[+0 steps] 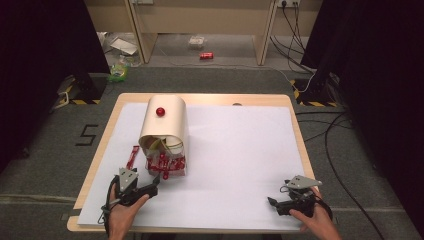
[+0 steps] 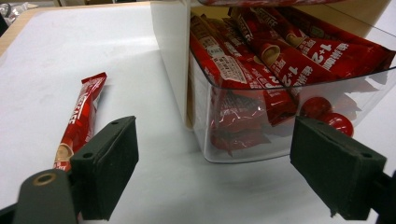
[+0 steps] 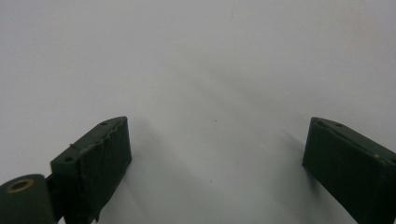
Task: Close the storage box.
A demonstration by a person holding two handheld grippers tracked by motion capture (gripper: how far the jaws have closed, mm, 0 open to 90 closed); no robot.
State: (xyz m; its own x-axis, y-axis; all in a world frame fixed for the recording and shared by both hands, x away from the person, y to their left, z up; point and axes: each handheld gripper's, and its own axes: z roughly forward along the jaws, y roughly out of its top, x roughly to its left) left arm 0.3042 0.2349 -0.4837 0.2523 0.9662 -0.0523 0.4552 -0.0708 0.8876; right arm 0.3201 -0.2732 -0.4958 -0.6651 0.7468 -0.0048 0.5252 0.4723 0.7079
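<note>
Around your wooden tabletop [image 1: 95, 172] lie grey carpet and cables. Your left tongs [image 1: 155, 183] gape, released, near the clear box [image 2: 280, 140] of red sachets; one sachet [image 2: 79, 121] lies beside it. Right tongs [image 1: 272, 202] released.

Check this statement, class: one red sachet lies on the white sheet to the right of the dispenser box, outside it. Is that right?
Wrong side. The red sachet lies left of the dispenser box, outside it on the white sheet, as the high view shows.
</note>
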